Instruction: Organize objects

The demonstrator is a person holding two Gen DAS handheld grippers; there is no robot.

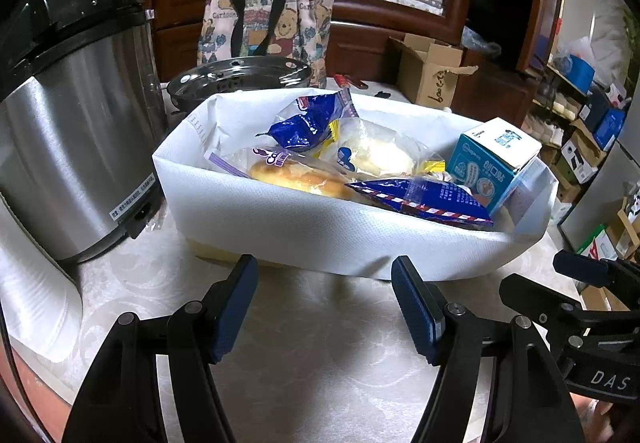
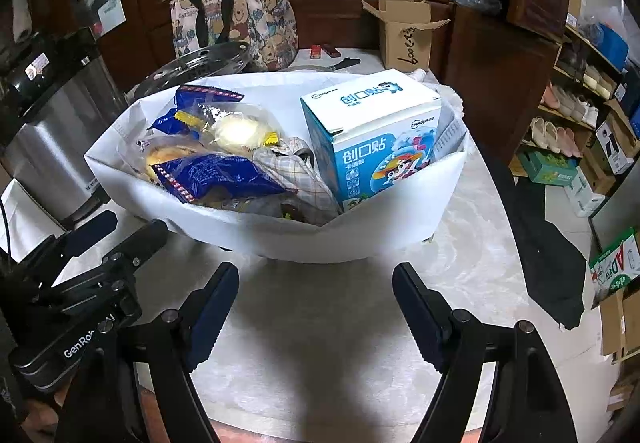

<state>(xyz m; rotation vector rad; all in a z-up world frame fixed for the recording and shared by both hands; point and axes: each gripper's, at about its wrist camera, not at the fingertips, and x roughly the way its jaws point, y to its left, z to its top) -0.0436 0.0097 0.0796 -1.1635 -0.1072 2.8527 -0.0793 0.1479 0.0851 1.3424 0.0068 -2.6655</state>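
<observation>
A white fabric basket (image 1: 320,231) (image 2: 400,211) stands on the pale table. Inside lie a wrapped golden bun (image 1: 304,177) (image 2: 168,157), a pale wrapped bun (image 1: 380,155) (image 2: 236,131), blue snack packets (image 1: 424,199) (image 2: 216,173), a checked cloth (image 2: 296,163) and a blue-white plaster box (image 1: 492,159) (image 2: 372,131) at the right end. My left gripper (image 1: 325,271) hangs open just short of the basket's near wall, holding nothing. My right gripper (image 2: 316,275) is open too, empty, in front of the same wall. Each gripper shows at the edge of the other's view.
A steel pressure cooker (image 1: 76,139) (image 2: 52,131) stands left of the basket. Behind it lie a metal lid (image 1: 240,79) (image 2: 192,67), a cartoon tote bag (image 1: 272,27) (image 2: 240,15) and an open cardboard box (image 1: 432,71) (image 2: 404,35). A wooden cabinet and shelves with boxes stand beyond.
</observation>
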